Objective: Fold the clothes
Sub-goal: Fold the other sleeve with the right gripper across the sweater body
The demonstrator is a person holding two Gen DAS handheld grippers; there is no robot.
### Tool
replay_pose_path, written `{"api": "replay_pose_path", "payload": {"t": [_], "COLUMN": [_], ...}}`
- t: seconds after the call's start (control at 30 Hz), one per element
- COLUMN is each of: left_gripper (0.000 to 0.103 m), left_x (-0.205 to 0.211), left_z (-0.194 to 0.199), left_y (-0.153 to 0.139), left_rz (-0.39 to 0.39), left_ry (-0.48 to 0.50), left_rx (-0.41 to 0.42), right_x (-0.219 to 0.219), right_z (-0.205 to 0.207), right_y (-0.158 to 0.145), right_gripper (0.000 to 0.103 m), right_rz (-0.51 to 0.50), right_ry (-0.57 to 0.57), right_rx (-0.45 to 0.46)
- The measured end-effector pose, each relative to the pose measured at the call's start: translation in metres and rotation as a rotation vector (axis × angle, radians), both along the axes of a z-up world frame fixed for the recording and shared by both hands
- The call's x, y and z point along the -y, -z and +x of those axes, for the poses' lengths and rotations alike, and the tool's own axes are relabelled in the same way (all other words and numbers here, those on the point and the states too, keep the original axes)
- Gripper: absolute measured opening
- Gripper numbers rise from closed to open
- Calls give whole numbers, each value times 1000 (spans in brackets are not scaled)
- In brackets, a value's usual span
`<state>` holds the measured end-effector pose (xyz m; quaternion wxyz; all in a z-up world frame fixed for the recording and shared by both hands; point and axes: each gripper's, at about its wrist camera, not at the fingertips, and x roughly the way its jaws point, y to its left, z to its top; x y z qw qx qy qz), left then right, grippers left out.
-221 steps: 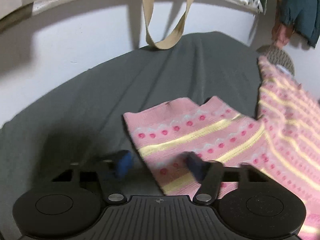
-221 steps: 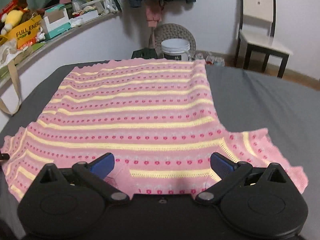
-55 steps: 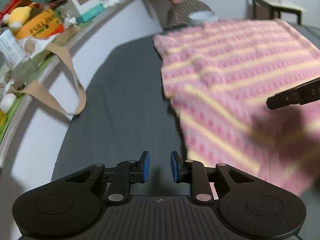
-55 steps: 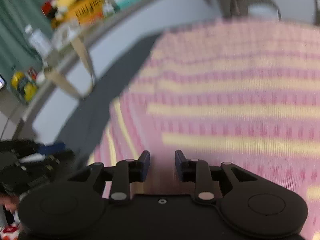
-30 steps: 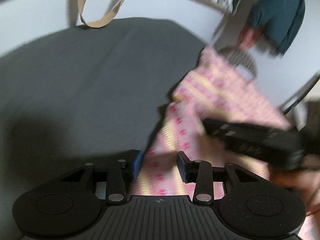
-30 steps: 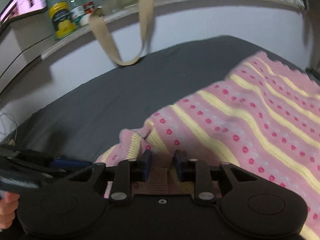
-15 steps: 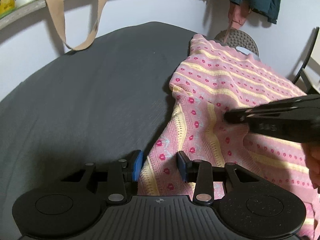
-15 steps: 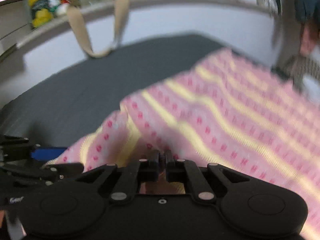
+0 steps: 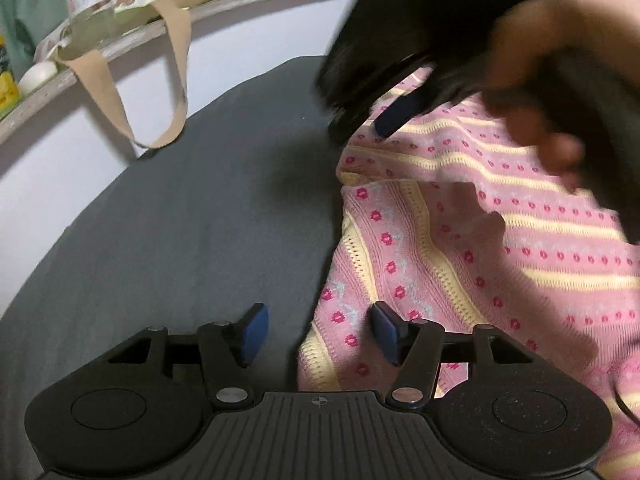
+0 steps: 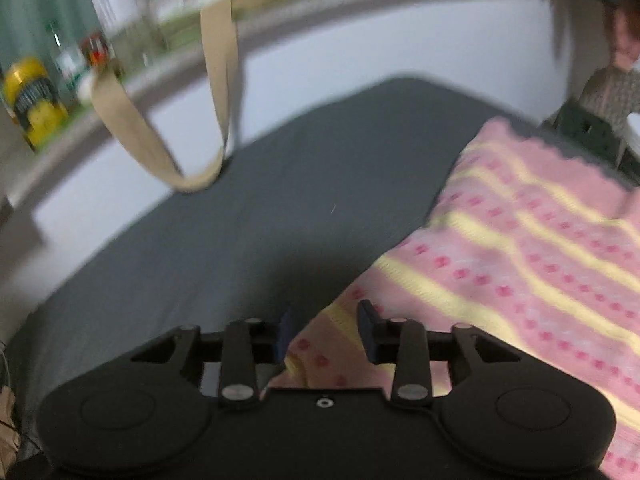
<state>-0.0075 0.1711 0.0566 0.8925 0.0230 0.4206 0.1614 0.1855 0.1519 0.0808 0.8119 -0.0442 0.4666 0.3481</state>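
Note:
A pink knit garment with yellow stripes and red dots lies on the dark grey surface, its sleeve folded in over the body. My left gripper hovers at the garment's near left edge, jaws opening, the cloth edge below them but not pinched. In the right wrist view the same garment fills the right side, blurred. My right gripper has its jaws opening over the folded edge, with no grip on the cloth. From the left wrist, the right gripper and the hand holding it show above the garment.
A beige bag strap hangs from a cluttered shelf along the white wall behind the surface. The same strap shows in the right wrist view. Bare grey surface lies left of the garment.
Both grippers' jaws have spread apart; the right one has let go of the sleeve cloth. The right gripper has swung up and across the left wrist view, now close and blurred.

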Motion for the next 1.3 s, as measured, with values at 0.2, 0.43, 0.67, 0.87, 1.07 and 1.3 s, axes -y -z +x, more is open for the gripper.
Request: {"api": "replay_pose_path", "payload": {"t": [0.2,0.43,0.67,0.87,1.07,1.3], "left_gripper": [61,68,68,68,68,68], "left_x": [0,8,14,19,21,24], "left_z": [2,4,10,27,39,39], "left_y": [1,-12,-26,-4,12,14], "left_rz": [19,66,-71,-150,-165,-116], "left_ry": [14,-21,112,189,165,184], "left_rx": [-4,94,349,265,163,138], "right_x": [-18,4,-13,-59,-61,-22], "right_z": [11,63,144,194,210,219], "right_y": [13,-16,-32,-7,16,-1], "right_gripper": [3,41,33,28,20,5], "right_rz": [-4,28,-126,-335,-401,-155], "right_ry": [36,187,326,305,405,511], "right_rx": [27,-1,112,101,77,73]}}
